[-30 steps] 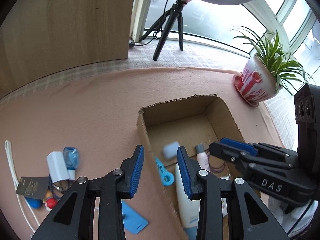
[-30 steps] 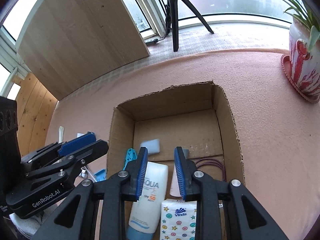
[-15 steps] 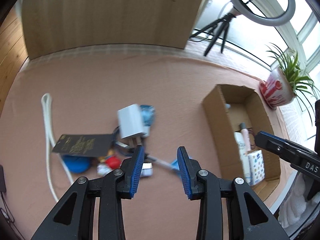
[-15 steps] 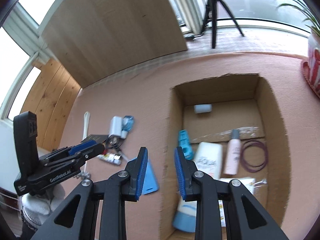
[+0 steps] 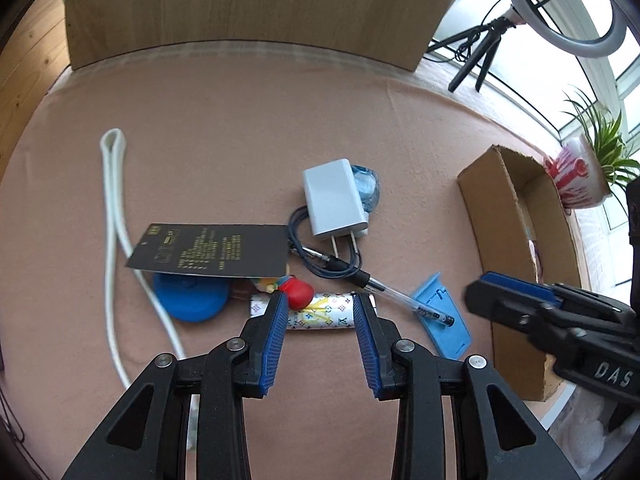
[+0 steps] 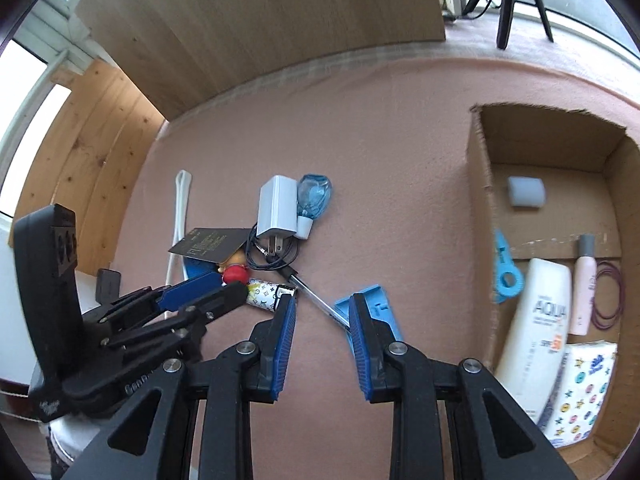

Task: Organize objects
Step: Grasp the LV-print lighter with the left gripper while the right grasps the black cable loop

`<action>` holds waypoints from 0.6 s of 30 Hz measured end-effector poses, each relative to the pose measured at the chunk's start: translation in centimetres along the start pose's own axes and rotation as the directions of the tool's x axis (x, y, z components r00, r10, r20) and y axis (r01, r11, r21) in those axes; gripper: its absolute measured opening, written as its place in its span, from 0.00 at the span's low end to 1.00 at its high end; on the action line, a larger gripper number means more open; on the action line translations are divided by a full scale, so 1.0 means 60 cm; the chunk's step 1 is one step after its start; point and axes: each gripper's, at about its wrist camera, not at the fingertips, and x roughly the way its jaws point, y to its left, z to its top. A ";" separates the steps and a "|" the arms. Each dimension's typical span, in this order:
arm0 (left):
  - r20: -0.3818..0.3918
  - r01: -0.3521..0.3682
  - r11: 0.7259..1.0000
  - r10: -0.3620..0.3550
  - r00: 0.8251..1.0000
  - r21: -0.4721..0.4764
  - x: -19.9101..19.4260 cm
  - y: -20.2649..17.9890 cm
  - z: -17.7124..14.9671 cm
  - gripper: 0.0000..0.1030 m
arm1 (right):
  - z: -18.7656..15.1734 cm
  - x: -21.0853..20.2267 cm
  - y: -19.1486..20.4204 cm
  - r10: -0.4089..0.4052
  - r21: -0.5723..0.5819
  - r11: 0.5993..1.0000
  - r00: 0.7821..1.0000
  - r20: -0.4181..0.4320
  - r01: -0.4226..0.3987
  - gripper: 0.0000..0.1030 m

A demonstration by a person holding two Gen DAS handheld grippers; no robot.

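Note:
A clutter pile lies on the pink cloth: a white charger, a black card, a blue disc, a red-capped toy, a dark cable, a pen and a blue flat piece. My left gripper is open, with a patterned roll just past its tips. My right gripper is open over the pen, beside the blue flat piece. The cardboard box holds a sunscreen bottle, a tissue pack and a white block.
A white cord runs along the left of the pile. A potted plant stands beyond the box, and a ring-light tripod and a wooden board stand at the back. The box also holds a pink bottle and purple hair ties.
Both grippers have swung left from above the box to the clutter pile and stayed open. The white block now lies still in the box's far end.

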 end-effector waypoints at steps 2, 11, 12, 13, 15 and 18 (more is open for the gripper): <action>-0.006 -0.001 1.000 0.001 1.000 0.010 0.008 -0.004 0.003 0.35 | 0.006 0.018 0.007 -0.026 0.000 1.000 1.000 -0.012 0.026 0.25; -0.007 -0.006 0.998 0.006 1.000 0.061 0.025 -0.020 0.020 0.22 | 0.026 0.065 -0.013 -0.046 0.067 0.997 0.997 -0.055 0.050 0.23; -0.009 -0.008 0.997 0.009 1.000 0.073 0.025 -0.021 0.018 0.22 | 0.026 0.066 -0.013 -0.045 0.065 0.997 0.997 -0.057 0.048 0.23; -0.011 -0.011 0.996 0.012 1.000 0.087 0.025 -0.022 0.017 0.22 | 0.025 0.068 -0.013 -0.042 0.061 0.997 0.997 -0.061 0.046 0.23; -0.017 -0.017 0.994 0.018 1.000 0.107 0.026 -0.022 0.006 0.22 | 0.024 0.071 -0.011 -0.036 0.054 0.998 0.997 -0.067 0.040 0.22; -0.010 -0.014 0.992 0.016 1.000 0.127 0.025 -0.015 -0.007 0.22 | 0.019 0.074 -0.009 -0.023 0.046 0.999 0.997 -0.077 0.027 0.22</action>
